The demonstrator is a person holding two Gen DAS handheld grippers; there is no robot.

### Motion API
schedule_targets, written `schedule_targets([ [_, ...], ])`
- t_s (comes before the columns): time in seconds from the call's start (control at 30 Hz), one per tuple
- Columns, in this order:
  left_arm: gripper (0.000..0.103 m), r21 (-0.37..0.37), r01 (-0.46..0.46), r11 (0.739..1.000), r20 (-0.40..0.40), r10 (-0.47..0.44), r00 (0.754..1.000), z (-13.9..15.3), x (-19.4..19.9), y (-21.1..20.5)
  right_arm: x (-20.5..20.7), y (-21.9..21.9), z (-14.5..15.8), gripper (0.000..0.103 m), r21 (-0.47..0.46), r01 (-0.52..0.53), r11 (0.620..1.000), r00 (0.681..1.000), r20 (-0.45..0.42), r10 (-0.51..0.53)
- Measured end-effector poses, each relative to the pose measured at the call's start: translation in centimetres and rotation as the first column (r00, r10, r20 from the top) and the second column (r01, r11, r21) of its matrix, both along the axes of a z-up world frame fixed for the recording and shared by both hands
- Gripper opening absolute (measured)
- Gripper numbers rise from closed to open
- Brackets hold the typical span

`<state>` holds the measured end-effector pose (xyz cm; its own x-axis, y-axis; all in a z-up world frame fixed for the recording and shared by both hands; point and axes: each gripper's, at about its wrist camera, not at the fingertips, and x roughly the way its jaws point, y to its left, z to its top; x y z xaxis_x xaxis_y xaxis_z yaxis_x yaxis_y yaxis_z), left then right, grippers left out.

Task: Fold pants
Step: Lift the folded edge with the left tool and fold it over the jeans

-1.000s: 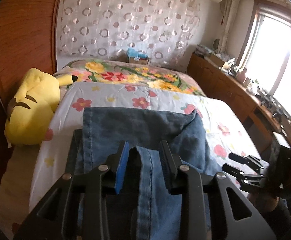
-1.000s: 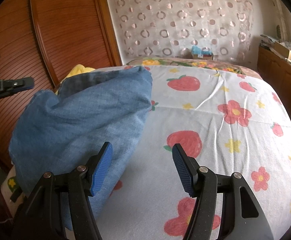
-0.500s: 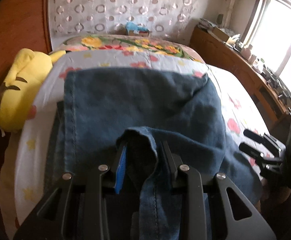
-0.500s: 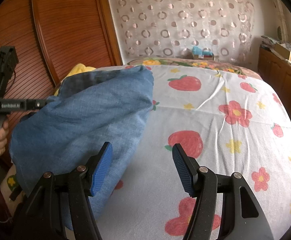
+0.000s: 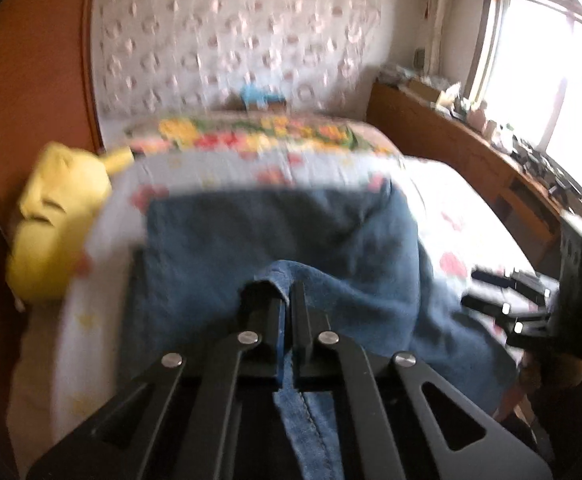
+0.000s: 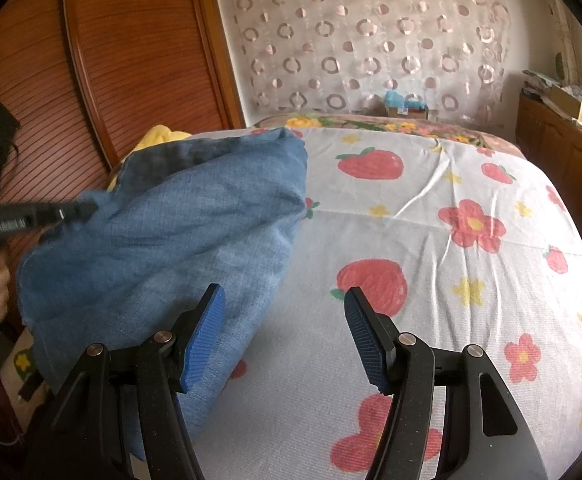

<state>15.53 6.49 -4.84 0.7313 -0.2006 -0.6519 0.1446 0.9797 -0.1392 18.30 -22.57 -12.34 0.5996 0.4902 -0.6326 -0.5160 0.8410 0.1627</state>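
Left gripper [image 5: 287, 312] pinched a seam of the pants [image 5: 275, 236]; pants lay folded on the bed [image 6: 431, 240], left side. Right gripper [image 6: 283, 332] fingers wide, holding nothing, beside the denim.

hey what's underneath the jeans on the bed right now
The jeans lie on a flowered bedsheet, which shows all around them. Whatever sits directly beneath the denim is covered. The left tool pinches one edge.

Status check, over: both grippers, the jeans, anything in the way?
Left gripper shut on blue denim pants. Right gripper open, holding nothing. Yellow plush toy beside pants.
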Motion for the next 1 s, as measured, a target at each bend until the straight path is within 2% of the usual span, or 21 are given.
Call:
schedule_targets([
  [0.13, 0.0, 0.02, -0.03, 0.999, 0.103, 0.028, 0.994, 4.1, -0.1, 2.1, 0.2, 0.0, 0.5, 0.063, 0.004, -0.039, 0.999, 0.999, -0.021, 0.039],
  [0.3, 0.0, 0.054, -0.045, 0.998, 0.174, 0.035, 0.984, 6.7, 1.5, 3.9, 0.2, 0.7, 2.8, 0.063, 0.019, -0.072, 0.997, 0.997, 0.011, 0.072],
  [0.43, 0.003, 0.084, -0.045, 0.995, 0.123, 0.035, 0.992, 5.2, 3.7, 4.8, 0.2, 1.6, 4.1, 0.063, 0.021, -0.096, 0.995, 0.995, 0.024, 0.096],
  [0.57, 0.007, 0.088, -0.026, 0.996, 0.009, 0.026, 1.0, 1.7, 5.0, 5.0, 0.4, 2.8, 4.1, 0.064, 0.002, -0.13, 0.992, 0.991, -0.017, 0.13],
  [0.67, 0.017, 0.098, -0.015, 0.995, -0.036, 0.018, 0.999, -0.3, 4.3, 4.7, 0.4, 3.9, 3.6, 0.063, -0.034, -0.139, 0.99, 0.99, -0.035, 0.138],
  [0.8, 0.022, 0.081, -0.012, 0.997, -0.049, 0.016, 0.999, -1.0, 2.8, 5.0, 0.1, 4.6, 2.9, 0.063, -0.066, -0.143, 0.988, 0.989, -0.052, 0.14],
  [1.0, 0.023, 0.034, -0.032, 0.999, -0.026, 0.033, 0.999, -0.4, 0.0, 5.7, -1.2, 4.9, 2.1, 0.063, -0.084, -0.137, 0.987, 0.989, -0.07, 0.131],
])
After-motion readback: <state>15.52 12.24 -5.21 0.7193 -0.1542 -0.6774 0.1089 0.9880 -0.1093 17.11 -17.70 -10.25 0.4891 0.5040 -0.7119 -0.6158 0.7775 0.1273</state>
